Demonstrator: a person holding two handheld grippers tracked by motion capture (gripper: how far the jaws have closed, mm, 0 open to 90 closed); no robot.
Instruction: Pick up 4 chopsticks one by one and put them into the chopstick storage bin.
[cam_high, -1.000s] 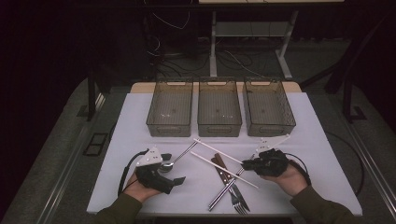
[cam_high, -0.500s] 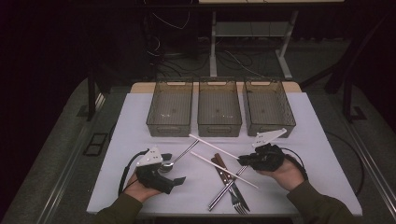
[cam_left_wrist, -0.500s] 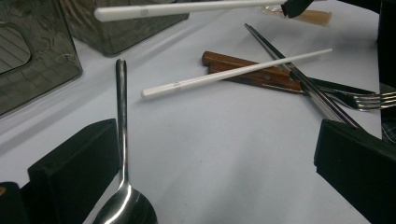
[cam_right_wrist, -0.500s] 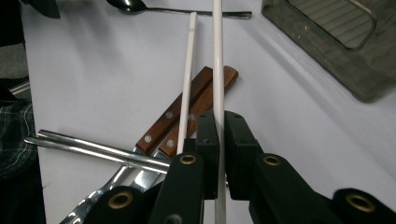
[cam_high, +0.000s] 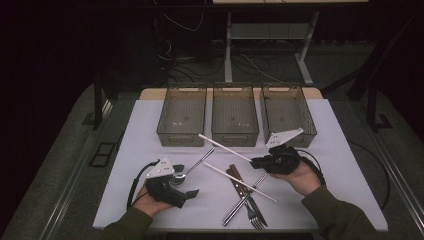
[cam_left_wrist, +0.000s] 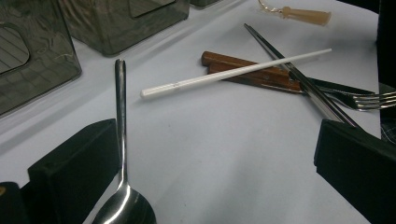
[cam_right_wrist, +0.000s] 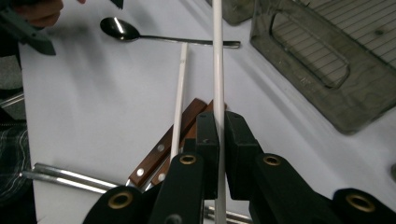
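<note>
The right gripper (cam_high: 256, 162) pinches a white chopstick (cam_high: 225, 146) that sticks out toward three see-through bins (cam_high: 235, 135) with nothing inside.

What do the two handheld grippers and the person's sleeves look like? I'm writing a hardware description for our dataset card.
Both the left gripper and the right gripper are black, each topped by a pale grey three-cornered plate and trailing a black cable. The right gripper view shows blocky black jaws on arms with brass-coloured pivot rings. The sleeves are dark olive green.
</note>
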